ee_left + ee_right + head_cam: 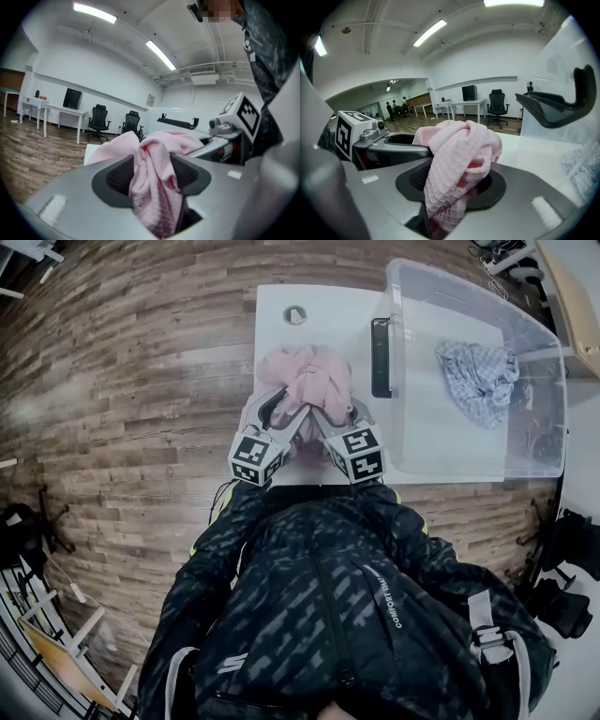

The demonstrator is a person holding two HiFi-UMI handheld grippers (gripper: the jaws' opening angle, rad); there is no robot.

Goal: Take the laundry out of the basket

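Note:
A pink waffle cloth [305, 381] lies bunched on the white table [277, 306], just left of the clear plastic basket [403, 296]. Both grippers reach into its near edge side by side. The left gripper [281, 413] has a fold of the pink cloth [154, 187] hanging loosely between its jaws, with pad surface bare on each side. My right gripper [325, 423] has the pink cloth [459, 150] bunched thickly between its jaws, filling the gap. A blue-and-white checked garment [478, 376] lies inside the basket at its far right.
The basket's black handle [381, 357] faces the pink cloth. A round cable hole [295, 315] sits in the table behind the cloth. Wooden floor surrounds the table on the left. Office desks and chairs [98, 124] stand far off.

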